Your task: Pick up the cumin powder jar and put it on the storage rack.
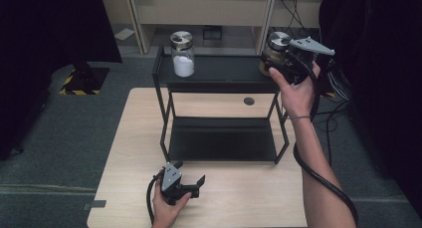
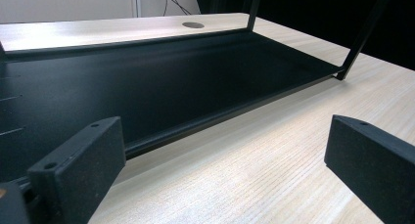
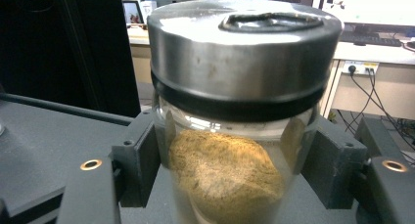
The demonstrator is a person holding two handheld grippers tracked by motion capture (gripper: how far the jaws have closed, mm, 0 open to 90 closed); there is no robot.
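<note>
So right now we've got the right tool (image 1: 276,63) clamped onto the jar of brown powder (image 3: 230,175) up at the right end of the rack's top shelf (image 1: 224,68). In the right gripper view both black pads press against the glass on either side, just under the jar's metal lid (image 3: 242,43), so that's a proper grip. We can't tell from that close-up whether the jar's bottom is sitting on the shelf or slightly off it. In the high view the jar is mostly hidden behind the tool and the hand, with only the lid poking out.

At the left end of the same shelf stands the other jar (image 1: 182,56), the one with white powder in it and the same sort of metal lid. It's upright and well apart from the one we're holding.

Our left tool (image 1: 191,180) sits down low over the bench (image 1: 249,188), just in front of the rack and near its left front leg. Its jaws are spread wide with nothing between them; in the left gripper view it's just bare wood grain in the gap, with the rack's black bottom shelf (image 2: 147,82) beyond, lying flat on the bench.
</note>
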